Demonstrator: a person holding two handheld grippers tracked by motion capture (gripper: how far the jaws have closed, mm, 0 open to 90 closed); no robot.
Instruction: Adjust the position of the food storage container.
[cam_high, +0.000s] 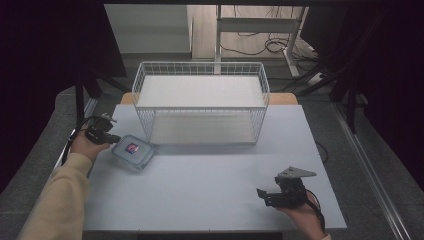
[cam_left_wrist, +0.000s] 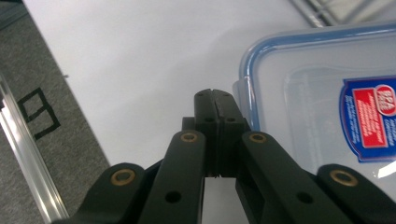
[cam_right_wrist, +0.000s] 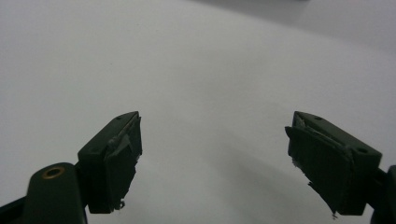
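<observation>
Left gripper (cam_left_wrist: 215, 100) jaws pressed together, nothing between them, tips just beside the near corner of the box (cam_left_wrist: 322, 107), at its blue-edged lid rim; contact not resolvable. Seen from above, left gripper (cam_high: 114, 138) at the table's left edge, held in the left hand (cam_high: 85, 145), cream sleeve (cam_high: 55, 200) entering from the bottom. Box (cam_high: 132, 151) flat on the table (cam_high: 210, 175), lid on, red and blue label facing up, just in front of the basket's left front corner. Right gripper (cam_right_wrist: 215, 163) jaws spread wide, empty, over bare table. From above, right gripper (cam_high: 262, 195) at the near right, well apart from the box. Wire basket (cam_high: 200, 102) at the far middle of the table, upright.
</observation>
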